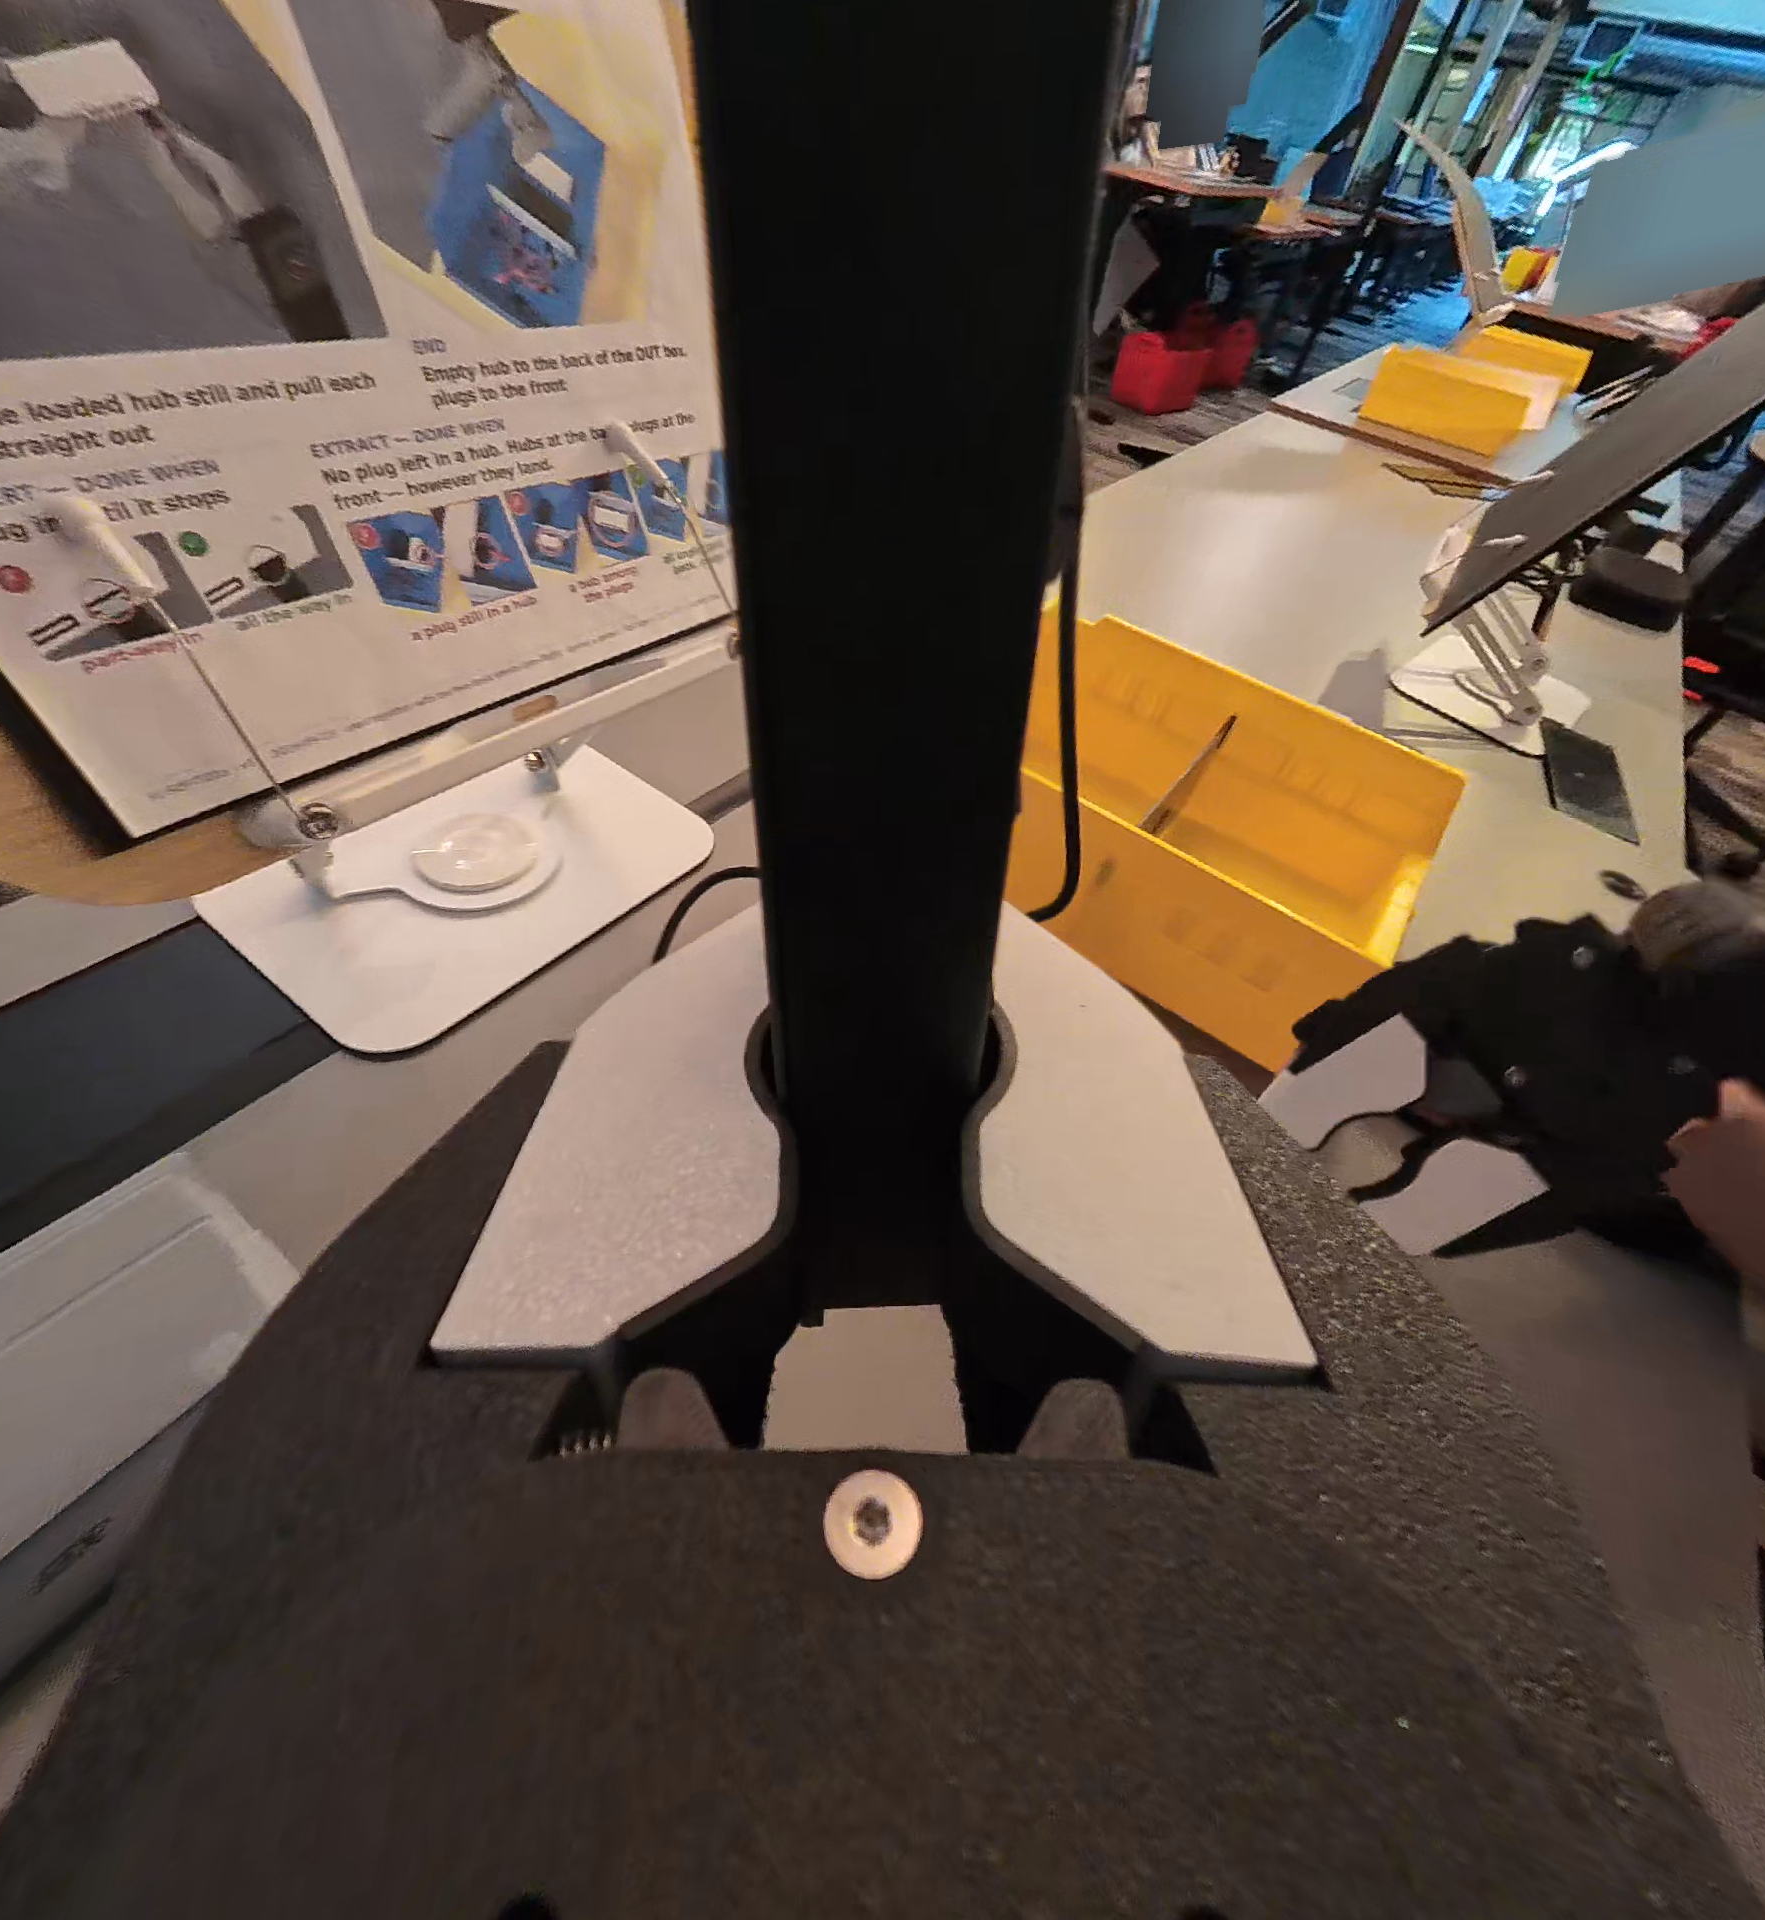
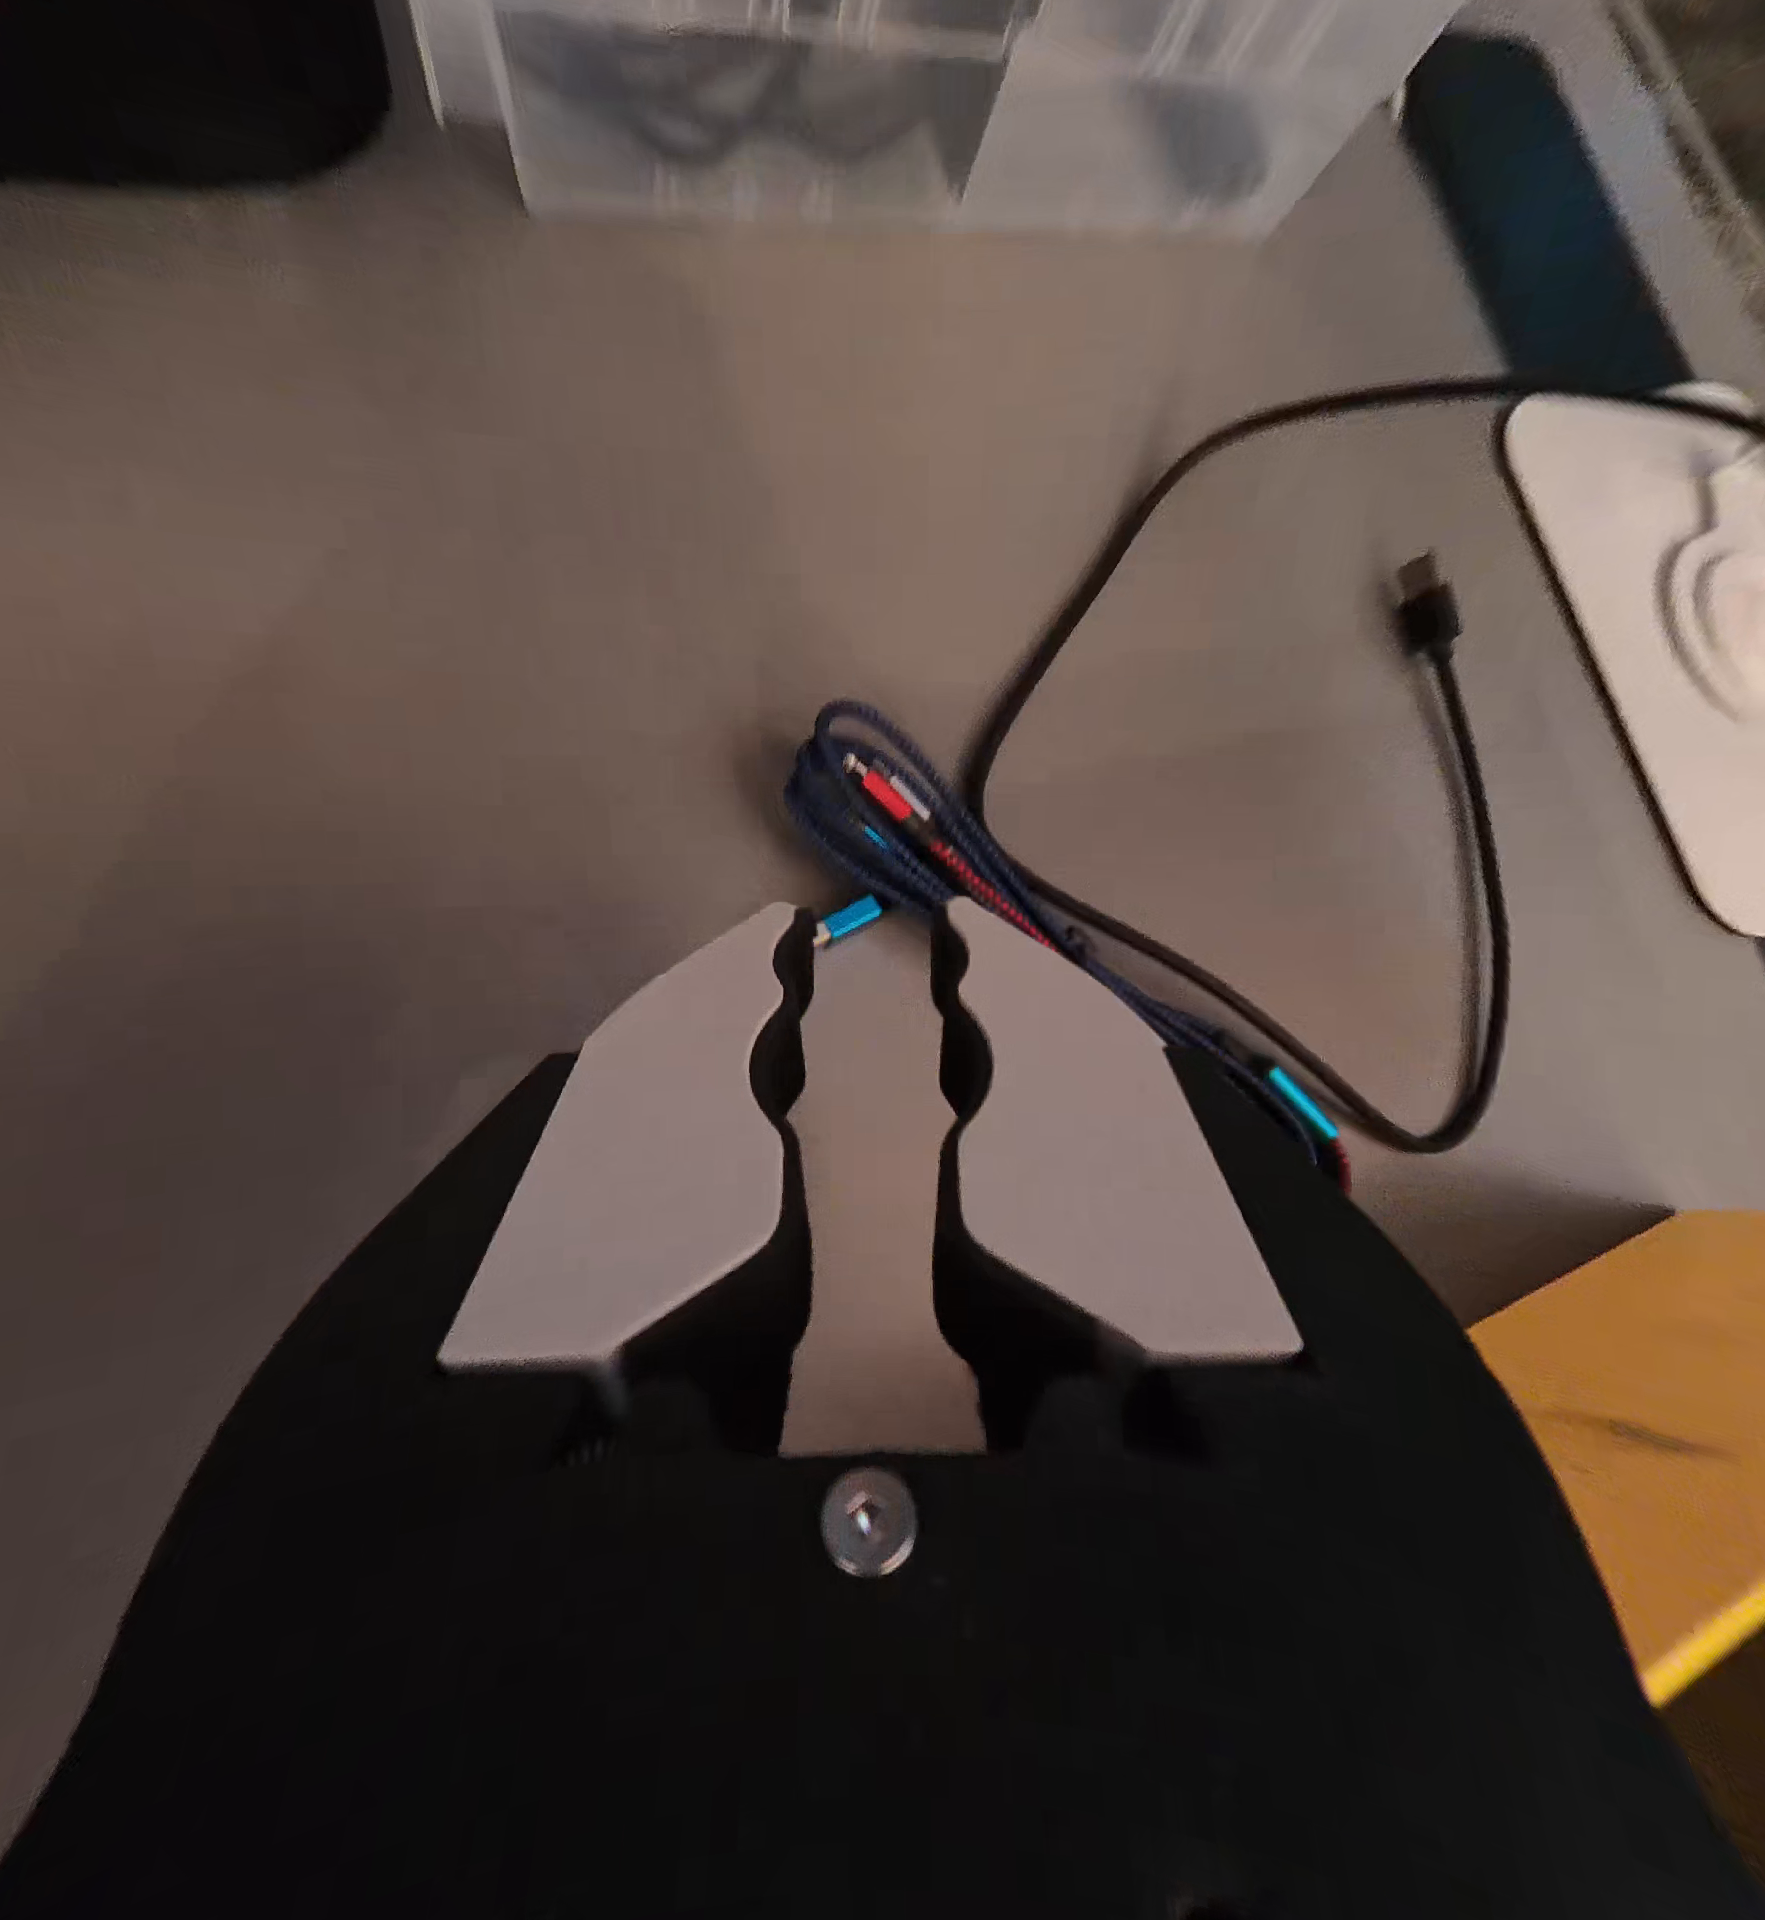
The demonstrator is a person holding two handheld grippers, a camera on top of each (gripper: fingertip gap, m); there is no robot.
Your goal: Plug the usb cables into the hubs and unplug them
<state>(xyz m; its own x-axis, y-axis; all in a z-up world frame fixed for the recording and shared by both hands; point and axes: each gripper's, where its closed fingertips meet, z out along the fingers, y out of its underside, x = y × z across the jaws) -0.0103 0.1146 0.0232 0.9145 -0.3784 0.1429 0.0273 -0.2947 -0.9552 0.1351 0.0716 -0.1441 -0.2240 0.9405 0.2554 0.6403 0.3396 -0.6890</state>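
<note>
Right now your left gripper [image 1: 883,1049] is clamped on a tall black post [image 1: 899,520], fingers pressed against its sides. Your right gripper [image 2: 873,925] is spread and empty above the grey table [image 2: 338,623], its tips just short of the bundled usb cables [image 2: 888,821]. Beyond lies a loose black cable [image 2: 1429,613], with a yellow bin [image 1: 1242,831] farther back. No hub is visible.

A black post [image 1: 888,623] fills the left gripper [image 1: 883,1039]; bare table [image 2: 338,623] seems passable left of the cable bundle [image 2: 888,821].
</note>
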